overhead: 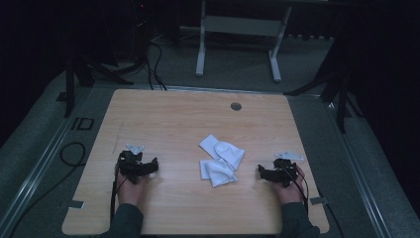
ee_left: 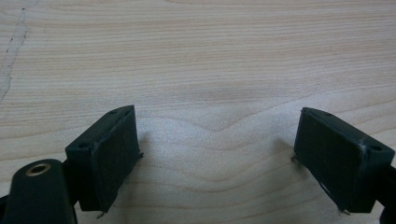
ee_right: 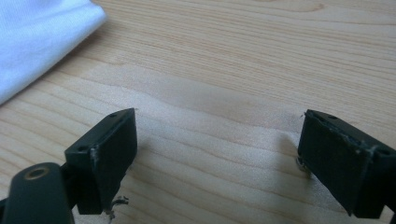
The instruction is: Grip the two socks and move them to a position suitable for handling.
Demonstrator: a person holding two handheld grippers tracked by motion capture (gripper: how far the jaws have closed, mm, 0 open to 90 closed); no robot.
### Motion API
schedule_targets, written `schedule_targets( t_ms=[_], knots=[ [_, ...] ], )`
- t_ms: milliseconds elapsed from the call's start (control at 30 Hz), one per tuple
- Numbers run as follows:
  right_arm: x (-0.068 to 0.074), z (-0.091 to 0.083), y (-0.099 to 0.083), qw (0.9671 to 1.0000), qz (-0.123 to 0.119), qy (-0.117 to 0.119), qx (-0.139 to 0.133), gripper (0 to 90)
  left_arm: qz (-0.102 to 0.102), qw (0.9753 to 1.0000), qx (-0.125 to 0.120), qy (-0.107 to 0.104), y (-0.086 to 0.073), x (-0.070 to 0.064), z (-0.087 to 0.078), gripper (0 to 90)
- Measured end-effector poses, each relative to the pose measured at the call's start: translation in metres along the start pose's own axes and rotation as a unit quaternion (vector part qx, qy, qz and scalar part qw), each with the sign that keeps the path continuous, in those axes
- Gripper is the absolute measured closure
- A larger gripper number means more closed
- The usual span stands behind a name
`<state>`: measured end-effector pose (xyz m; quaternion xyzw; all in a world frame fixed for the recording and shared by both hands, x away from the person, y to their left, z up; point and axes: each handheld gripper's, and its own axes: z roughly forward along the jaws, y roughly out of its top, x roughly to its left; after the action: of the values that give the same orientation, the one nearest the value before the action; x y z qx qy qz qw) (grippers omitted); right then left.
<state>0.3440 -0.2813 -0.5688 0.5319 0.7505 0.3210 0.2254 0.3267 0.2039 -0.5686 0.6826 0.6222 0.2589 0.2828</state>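
A crumpled white cloth (overhead: 221, 159) lies on the wooden table (overhead: 168, 114), a little right of its middle. My left gripper (overhead: 148, 167) rests low on the table well to the cloth's left, open, with only bare wood between its jaws (ee_left: 217, 149). My right gripper (overhead: 262, 172) sits just right of the cloth, also open and holding nothing (ee_right: 217, 149). A corner of the white cloth (ee_right: 37, 42) shows at the upper left of the right gripper view, clear of the jaws.
A small round grey grommet (overhead: 236, 106) sits in the tabletop near the far edge. Beyond the table stand a white desk frame (overhead: 237, 39), dark stands and cables on the floor. Metal rails run along both sides of the table.
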Motion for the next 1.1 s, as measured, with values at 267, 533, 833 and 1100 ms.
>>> schedule_targets(
  t_ms=[267, 533, 833, 1100],
  knots=[
    [0.0004, -0.0003, -0.0002, 1.0000, -0.002, 0.001, -0.002, 13.4, 0.000, 1.0000, 0.000, 0.000, 0.0000, 0.0000, 0.0000, 13.7],
    [0.0009, -0.0004, -0.0002, 1.0000, 0.001, -0.002, -0.003, 14.0, 0.000, 1.0000, 0.000, 0.000, 0.0000, 0.0000, 0.0000, 13.7],
    [0.0017, -0.0005, -0.0004, 1.0000, 0.003, -0.006, -0.004, 14.1, 0.000, 1.0000, 0.000, 0.000, 0.0000, 0.0000, 0.0000, 13.8],
    [0.0070, -0.0050, 0.0005, 1.0000, -0.005, 0.003, -0.005, 35.1, 0.000, 1.0000, 0.000, 0.000, 0.0000, 0.0000, 0.0000, 13.7]
  ],
)
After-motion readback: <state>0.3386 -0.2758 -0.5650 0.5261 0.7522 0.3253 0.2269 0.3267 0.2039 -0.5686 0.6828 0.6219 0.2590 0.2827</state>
